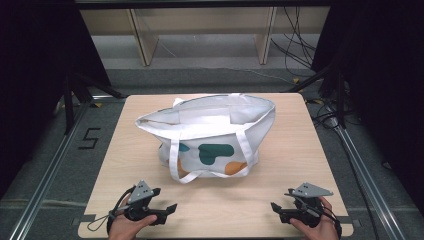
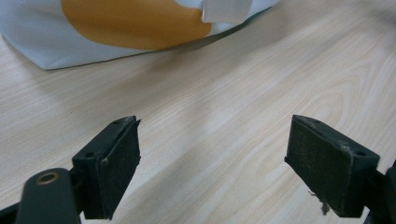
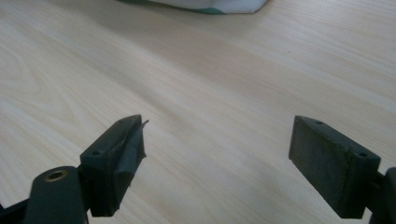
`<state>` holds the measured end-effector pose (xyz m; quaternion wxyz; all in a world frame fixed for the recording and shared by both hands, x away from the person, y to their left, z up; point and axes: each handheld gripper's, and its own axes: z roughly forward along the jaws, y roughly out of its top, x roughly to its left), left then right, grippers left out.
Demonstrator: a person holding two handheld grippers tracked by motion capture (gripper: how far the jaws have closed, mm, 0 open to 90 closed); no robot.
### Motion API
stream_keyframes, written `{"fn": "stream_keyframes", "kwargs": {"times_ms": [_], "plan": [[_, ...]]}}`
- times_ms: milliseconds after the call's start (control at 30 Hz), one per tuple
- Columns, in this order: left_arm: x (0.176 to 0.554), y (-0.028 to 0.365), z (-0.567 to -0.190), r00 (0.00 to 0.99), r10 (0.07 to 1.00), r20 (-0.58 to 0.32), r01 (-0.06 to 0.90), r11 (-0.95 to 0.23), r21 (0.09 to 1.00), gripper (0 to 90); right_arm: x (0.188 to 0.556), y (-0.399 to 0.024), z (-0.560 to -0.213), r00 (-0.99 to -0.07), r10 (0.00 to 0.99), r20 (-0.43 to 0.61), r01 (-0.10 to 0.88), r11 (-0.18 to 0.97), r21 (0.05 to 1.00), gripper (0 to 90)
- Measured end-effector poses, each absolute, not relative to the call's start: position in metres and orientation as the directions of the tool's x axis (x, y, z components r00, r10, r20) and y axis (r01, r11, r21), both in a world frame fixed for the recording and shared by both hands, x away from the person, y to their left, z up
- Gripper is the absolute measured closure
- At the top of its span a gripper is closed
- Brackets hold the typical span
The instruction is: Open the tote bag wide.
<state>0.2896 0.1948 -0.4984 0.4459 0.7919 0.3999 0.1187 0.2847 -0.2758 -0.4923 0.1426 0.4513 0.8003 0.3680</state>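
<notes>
Two released claws, your left claw (image 1: 169,209) and right claw (image 1: 278,209), rest at the table's (image 1: 300,150) near edge, well apart from the soft, light canvas tote bag (image 1: 215,132) slumped mid-table, so pinch its limp white strap (image 1: 175,162), not the floppy wall.

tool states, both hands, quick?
Left tool: open, empty, short of the tote bag.
Right tool: open, empty, over the table.
</notes>
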Motion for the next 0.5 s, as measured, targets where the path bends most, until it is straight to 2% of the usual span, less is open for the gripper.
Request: {"fn": "stream_keyframes", "kwargs": {"times_ms": [100,133,200,333,500], "plan": [[0.29,0.1949,-0.4986,0.652,0.741,-0.162,0.522,-0.282,0.805,17.3,0.2853,-0.2761,-0.4936,-0.554,0.827,0.101,0.612,0.322,0.722,16.3],[0.2902,0.1949,-0.4988,0.652,0.741,-0.16,0.52,-0.283,0.806,17.3,0.288,-0.2791,-0.4938,-0.582,0.81,0.074,0.589,0.357,0.725,15.5],[0.2904,0.1949,-0.4992,0.653,0.741,-0.158,0.518,-0.285,0.807,17.3,0.286,-0.2778,-0.4936,-0.554,0.827,0.098,0.615,0.327,0.717,15.7],[0.2907,0.1948,-0.4991,0.652,0.741,-0.158,0.526,-0.292,0.799,17.0,0.2869,-0.2779,-0.4943,-0.565,0.82,0.089,0.603,0.337,0.723,16.0],[0.2904,0.1937,-0.4992,0.65,0.74,-0.173,0.532,-0.28,0.799,17.3,0.2893,-0.2799,-0.493,-0.589,0.805,0.071,0.579,0.359,0.732,20.9]]}}
